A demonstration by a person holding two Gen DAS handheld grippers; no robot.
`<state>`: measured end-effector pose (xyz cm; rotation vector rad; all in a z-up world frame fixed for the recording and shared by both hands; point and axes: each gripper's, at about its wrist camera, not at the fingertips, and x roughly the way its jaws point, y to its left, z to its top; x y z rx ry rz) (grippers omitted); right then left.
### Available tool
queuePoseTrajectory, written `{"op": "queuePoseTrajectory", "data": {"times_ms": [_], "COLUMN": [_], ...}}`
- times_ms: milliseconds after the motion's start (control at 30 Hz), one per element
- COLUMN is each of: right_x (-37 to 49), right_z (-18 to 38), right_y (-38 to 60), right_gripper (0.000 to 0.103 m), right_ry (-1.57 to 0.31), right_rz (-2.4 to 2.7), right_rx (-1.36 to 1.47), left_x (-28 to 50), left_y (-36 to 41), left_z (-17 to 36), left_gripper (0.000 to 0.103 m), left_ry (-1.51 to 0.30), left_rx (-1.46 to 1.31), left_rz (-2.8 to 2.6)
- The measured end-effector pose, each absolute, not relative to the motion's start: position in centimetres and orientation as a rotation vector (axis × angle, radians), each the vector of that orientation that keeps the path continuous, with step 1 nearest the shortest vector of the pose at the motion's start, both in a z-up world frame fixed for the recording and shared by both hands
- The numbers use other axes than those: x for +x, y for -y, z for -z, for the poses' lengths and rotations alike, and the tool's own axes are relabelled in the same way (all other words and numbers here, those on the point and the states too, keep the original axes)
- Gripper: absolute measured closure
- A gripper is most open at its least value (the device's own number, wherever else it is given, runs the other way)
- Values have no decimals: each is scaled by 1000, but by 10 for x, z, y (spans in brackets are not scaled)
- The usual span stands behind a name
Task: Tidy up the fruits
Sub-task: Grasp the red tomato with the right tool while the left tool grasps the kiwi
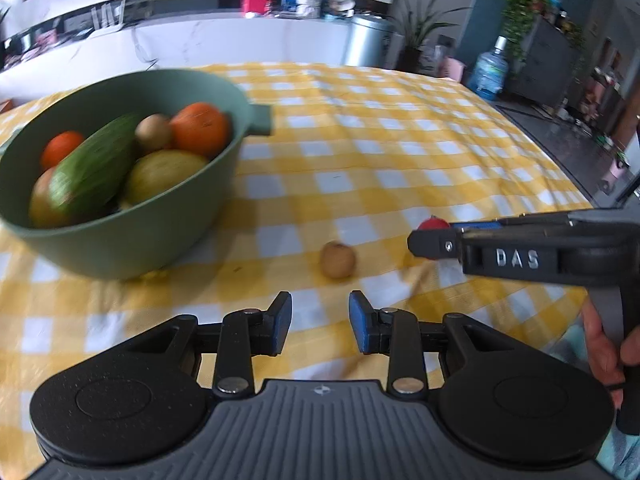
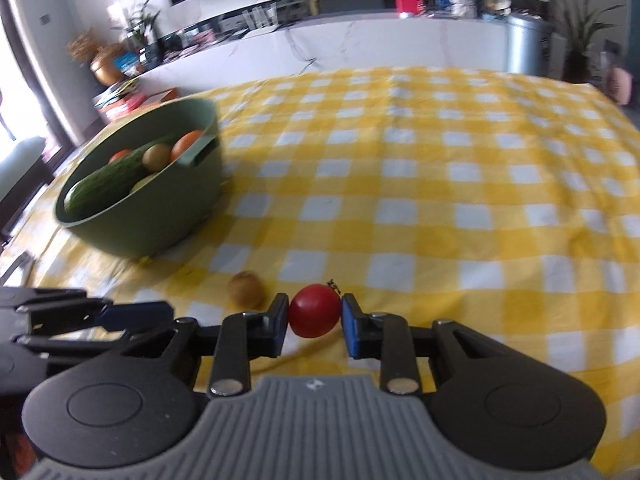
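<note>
Yellow-and-white checked cloth covers the bench, and on it, toward the left, stands a green bowl with a flat tab handle at its rim. Inside the bowl lie a long green cucumber resting diagonally over the other pieces, two orange fruits, a brown kiwi between them, and a pale yellow fruit at the front; more fruit shows under the cucumber's lower end but is too blurred to name. A second kiwi sits alone on the cloth, apart from the bowl and just left of the right claw. That claw has its two blue-padded fingers closed against either side of a red tomato, whose small dark stem points up and to the right; the pictures do not show whether the tomato rests on the cloth or is lifted off it. In the left wrist view the right claw shows from the side, with only a sliver of the red tomato visible above its tip, and the person's hand grips its handle at the far right edge. The left claw hangs low over the cloth with its fingers parted at a middling gap and nothing between them, the loose kiwi lying just ahead of it.
</note>
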<state>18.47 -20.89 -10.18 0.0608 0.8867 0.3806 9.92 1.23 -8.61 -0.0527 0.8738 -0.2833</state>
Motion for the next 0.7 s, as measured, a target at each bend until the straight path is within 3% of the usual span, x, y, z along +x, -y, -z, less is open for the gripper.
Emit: {"op": "queuePoseTrajectory", "data": {"times_ms": [700], "right_x": [198], "right_z": [113], "right_y": [222], "right_gripper": [78], "right_ry": [-943], "right_rz": [-349], "right_rx": [151], "left_x": [117], "left_y": [6], "left_z": [103], "left_gripper": [65], "left_ry": [-812], "left_rx": [7], "left_rz": [302]}}
